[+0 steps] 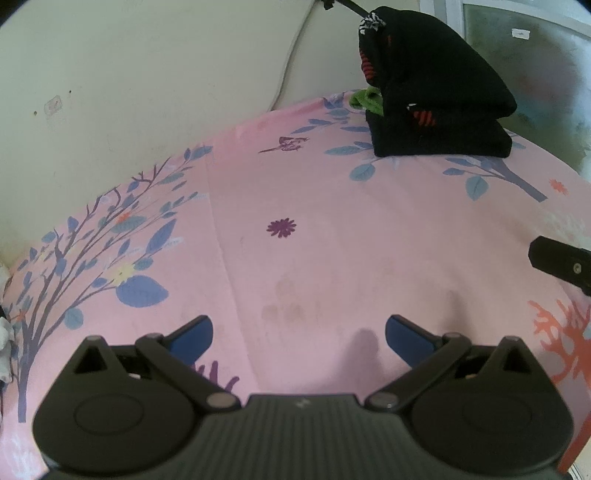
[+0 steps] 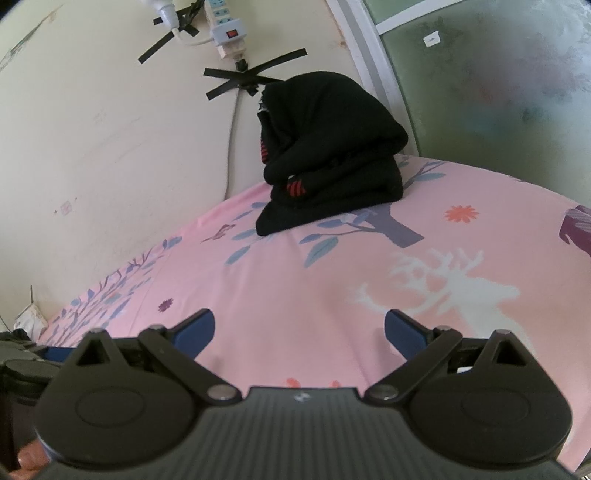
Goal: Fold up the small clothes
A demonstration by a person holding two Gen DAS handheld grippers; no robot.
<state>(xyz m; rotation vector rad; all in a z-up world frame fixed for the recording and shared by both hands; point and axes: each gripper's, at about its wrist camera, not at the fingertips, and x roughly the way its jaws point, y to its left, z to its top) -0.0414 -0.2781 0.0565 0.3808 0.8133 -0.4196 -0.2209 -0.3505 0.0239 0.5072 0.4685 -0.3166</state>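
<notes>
A stack of folded black clothes [image 1: 436,99] with red stripes sits at the far end of the pink bed sheet [image 1: 332,240], against the wall. The same black stack [image 2: 332,155] shows in the right wrist view, far ahead of the fingers. A bit of green cloth [image 1: 364,98] peeks out behind it. My left gripper [image 1: 299,334] hovers open over bare sheet, nothing between its blue pads. My right gripper [image 2: 299,332] is open too, also over bare sheet. Part of the right gripper [image 1: 561,264] juts in at the right edge of the left wrist view.
A cream wall [image 1: 147,92] runs along the bed's far side, with a power strip [image 2: 225,26] and black tape [image 2: 255,75] on it. A frosted window [image 2: 498,81] stands at the right. White crumpled cloth [image 1: 5,332] lies at the left edge.
</notes>
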